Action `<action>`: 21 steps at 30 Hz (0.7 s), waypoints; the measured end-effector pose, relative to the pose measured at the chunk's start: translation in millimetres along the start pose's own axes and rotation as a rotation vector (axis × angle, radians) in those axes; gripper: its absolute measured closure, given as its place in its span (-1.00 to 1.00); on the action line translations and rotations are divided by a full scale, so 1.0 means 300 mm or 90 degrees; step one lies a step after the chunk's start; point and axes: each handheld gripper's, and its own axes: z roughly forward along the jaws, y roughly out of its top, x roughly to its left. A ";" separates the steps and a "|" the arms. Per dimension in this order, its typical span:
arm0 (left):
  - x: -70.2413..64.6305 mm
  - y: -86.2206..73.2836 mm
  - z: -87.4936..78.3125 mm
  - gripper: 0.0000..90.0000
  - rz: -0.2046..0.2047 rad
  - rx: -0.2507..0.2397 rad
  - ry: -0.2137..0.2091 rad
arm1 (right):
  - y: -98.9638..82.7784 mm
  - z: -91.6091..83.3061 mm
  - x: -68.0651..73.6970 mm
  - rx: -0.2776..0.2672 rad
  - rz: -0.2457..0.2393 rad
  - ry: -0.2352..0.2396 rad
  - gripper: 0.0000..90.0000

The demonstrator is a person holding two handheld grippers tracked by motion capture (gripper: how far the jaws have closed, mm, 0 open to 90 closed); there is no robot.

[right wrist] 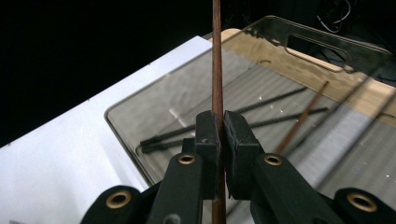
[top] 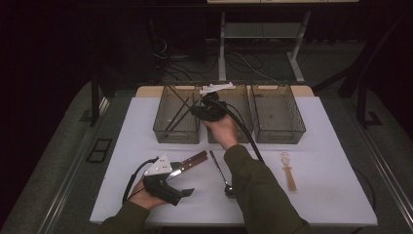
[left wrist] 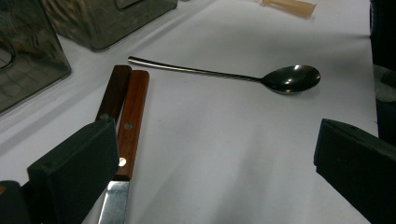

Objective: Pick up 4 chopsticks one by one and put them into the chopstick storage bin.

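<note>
White table (top: pixel 331 146), left bin (top: pixel 176 114) w/ chopsticks (right wrist: pixel 243 122), right tool (right wrist: pixel 222 135) pinching brown chopstick (right wrist: pixel 216 56), left tool (left wrist: pixel 210 168) spread.

— Spoon (left wrist: pixel 280 78) right of the left tongs (left wrist: pixel 210 163)?
— Glossy metal. The knives (left wrist: pixel 125 112) have polished wood handles.
— And the right tongs (right wrist: pixel 223 135)?
— Matt black pads gripping a smooth wooden stick (right wrist: pixel 216 56); smoky plastic bin (right wrist: pixel 261 88) beyond.

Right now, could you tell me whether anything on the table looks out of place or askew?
Nothing looks spilled or damaged. The metal spoon, wooden-handled knives and pale spoon lie loose outside the bins; the right gripper holds a thin brown stick.
</note>
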 end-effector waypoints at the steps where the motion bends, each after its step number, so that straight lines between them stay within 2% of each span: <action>1: 0.000 0.000 -0.001 -1.00 0.002 0.001 0.000 | 0.006 0.013 0.005 0.001 0.002 0.002 0.89; 9: 0.001 0.002 -0.001 -1.00 0.006 0.002 -0.002 | 0.034 0.113 0.030 0.018 0.002 0.000 0.89; 14: 0.000 0.002 -0.002 -1.00 0.006 0.001 -0.003 | 0.037 0.164 0.030 0.029 0.005 -0.004 0.89; 18: -0.001 0.002 -0.002 -1.00 0.003 0.000 -0.005 | 0.020 0.204 0.015 0.048 0.021 -0.011 0.89; 20: -0.001 0.002 -0.002 -1.00 0.004 0.000 -0.006 | 0.008 0.219 0.011 0.066 0.029 -0.016 0.86; 21: -0.001 0.002 -0.003 -1.00 0.004 0.000 -0.006 | 0.008 0.218 0.012 0.060 0.027 -0.018 0.72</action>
